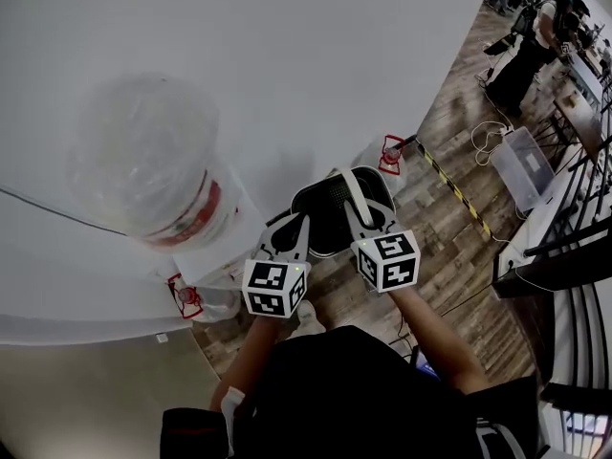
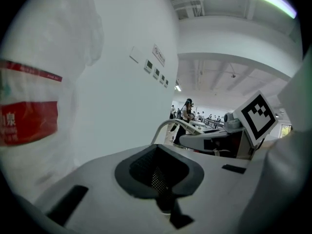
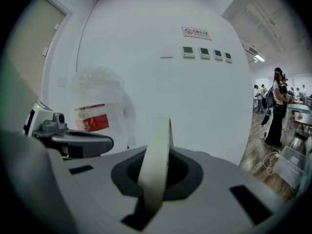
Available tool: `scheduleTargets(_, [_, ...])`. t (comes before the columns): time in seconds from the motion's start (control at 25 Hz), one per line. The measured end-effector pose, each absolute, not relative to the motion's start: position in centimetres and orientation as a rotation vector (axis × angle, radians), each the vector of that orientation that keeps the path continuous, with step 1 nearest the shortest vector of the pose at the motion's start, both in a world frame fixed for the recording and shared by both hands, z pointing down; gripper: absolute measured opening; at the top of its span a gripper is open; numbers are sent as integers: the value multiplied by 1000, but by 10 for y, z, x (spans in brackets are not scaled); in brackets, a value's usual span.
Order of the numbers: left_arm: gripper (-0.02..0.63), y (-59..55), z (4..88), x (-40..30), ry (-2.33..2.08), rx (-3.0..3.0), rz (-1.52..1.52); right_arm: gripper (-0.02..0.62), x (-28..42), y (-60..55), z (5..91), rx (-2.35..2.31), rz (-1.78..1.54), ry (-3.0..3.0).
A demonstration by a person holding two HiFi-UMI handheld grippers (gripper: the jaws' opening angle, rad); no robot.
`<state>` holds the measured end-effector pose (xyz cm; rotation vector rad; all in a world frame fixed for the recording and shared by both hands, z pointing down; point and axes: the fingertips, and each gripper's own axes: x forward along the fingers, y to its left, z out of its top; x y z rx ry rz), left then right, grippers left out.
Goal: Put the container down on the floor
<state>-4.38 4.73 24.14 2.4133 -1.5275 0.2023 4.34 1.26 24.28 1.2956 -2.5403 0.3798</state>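
- Water bottle [image 1: 158,175] (clear, red label): it stands at the far left against the white wall [image 1: 287,55]. It is not part of this task.
- Left tool [image 1: 292,229]: its tip lies against the near-left rim of the container [image 1: 325,220]. In the left gripper view the container's grey top and dark mesh recess fill the lower frame, and no jaw edge shows. I cannot tell whether this tool is pressed onto the rim or only resting against it.
- Container: it is held up in the air between my two tools, close under the head camera. It has a grey-white top, a dark recess in the middle and a pale handle [image 3: 155,169] arching over that recess.
- Right tool [image 1: 368,220]: in the right gripper view the handle rises from bottom centre, straight out from between the jaws. I judge this tool to be pinched on the handle and carrying most of the load.
- Floor [image 1: 449,247]: wood boards lie well below the container, to the right of the wall. A black-and-yellow strip runs across them.
- Far right: a clear storage box [image 1: 524,165] sits on the floor with loose cables beside it. A person [image 1: 526,51] stands beyond it, well apart from me.
- Task status: nothing is placed yet, as the container touches neither the floor nor any support.
- Remaining work, as I judge it: lower both tools together, keep the container level, seat its base on the boards near the wall, then release.
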Motion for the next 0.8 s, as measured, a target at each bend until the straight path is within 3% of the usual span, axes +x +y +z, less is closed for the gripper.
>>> scheduleTargets(0.8, [17,-19,246,-100,-1428,2438,151,34,-19,-48,250,1307,386,-2490])
